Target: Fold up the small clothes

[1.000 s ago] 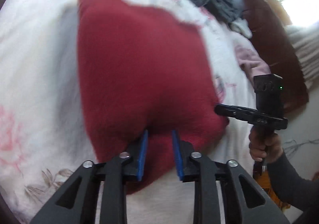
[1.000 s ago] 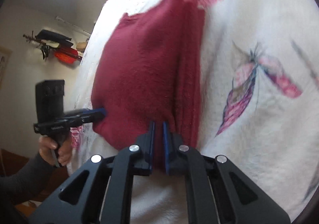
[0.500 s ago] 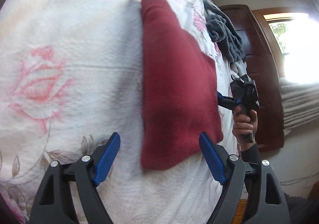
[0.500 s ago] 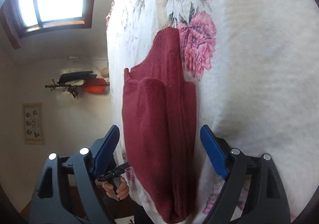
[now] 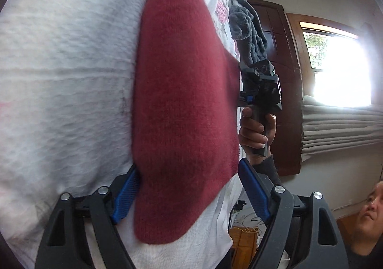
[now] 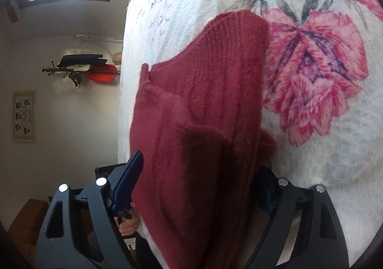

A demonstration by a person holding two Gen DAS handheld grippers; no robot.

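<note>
We have let go since a second ago: both the left gripper (image 5: 189, 193) and right gripper (image 6: 198, 187) now straddle the folded red sweater (image 5: 184, 101) with jaws open, leaving it lying flat on the floral bedspread (image 6: 311, 77), so this fold looks finished

No text, label, brand or number can be read in either view. The framed picture (image 6: 24, 115) on the wall in the right wrist view carries small dark marks in rows, too small and blurred to make out as letters or figures.
</note>
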